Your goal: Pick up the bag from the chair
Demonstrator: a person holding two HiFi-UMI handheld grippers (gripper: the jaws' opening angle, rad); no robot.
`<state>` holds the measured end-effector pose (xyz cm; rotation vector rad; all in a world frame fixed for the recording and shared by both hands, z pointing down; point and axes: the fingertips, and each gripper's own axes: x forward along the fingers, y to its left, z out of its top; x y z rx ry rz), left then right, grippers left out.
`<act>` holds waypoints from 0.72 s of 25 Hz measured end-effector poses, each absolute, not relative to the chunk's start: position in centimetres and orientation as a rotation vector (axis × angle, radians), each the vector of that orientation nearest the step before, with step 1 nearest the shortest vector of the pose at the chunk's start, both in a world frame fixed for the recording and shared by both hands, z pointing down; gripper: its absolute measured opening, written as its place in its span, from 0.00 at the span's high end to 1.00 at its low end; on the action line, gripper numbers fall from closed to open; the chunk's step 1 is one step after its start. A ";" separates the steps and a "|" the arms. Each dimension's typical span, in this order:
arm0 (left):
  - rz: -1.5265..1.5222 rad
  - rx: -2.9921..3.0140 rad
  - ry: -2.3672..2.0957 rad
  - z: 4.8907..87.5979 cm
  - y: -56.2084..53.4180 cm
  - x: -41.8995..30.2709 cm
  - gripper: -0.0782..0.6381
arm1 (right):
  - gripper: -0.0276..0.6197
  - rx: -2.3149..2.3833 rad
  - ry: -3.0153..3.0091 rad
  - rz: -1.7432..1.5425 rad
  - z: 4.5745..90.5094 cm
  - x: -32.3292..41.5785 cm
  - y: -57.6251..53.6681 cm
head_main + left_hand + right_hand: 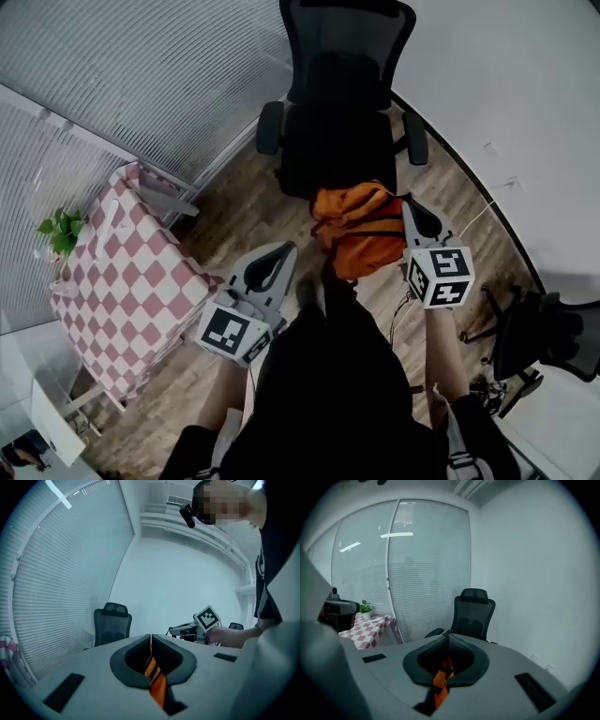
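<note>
An orange bag [361, 230] hangs in front of the black office chair [337, 141], off its bare seat. My right gripper [412, 208] touches the bag's right side; in the right gripper view its jaws [448, 639] are shut on an orange strap [439, 679]. The left gripper [281, 253] sits lower left of the bag. Its jaws [151, 639] are also shut, pinching an orange strap [157, 686]. The chair shows behind both grippers, as chair [111, 625] and chair [472, 613].
A table with a pink checked cloth [122, 281] stands to the left, a small plant [61, 230] on its corner. Window blinds [141, 75] run behind it. A second dark chair [553, 337] is at the right by the white wall. The floor is wood.
</note>
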<state>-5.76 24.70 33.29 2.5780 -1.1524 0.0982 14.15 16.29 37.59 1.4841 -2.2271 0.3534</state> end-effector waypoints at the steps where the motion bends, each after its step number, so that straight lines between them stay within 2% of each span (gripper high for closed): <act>1: 0.096 2.582 -1.150 33.4 25.2 -6.1 0.84 | 0.92 1.484 -2.235 0.343 36.9 13.8 17.1; 8: 0.082 2.603 -1.166 32.5 27.5 -8.1 0.84 | 0.92 1.473 -2.336 0.313 32.5 12.0 22.8; 18: 0.027 2.654 -1.141 30.5 29.6 -6.5 0.84 | 0.92 1.459 -2.588 0.170 26.8 11.4 29.1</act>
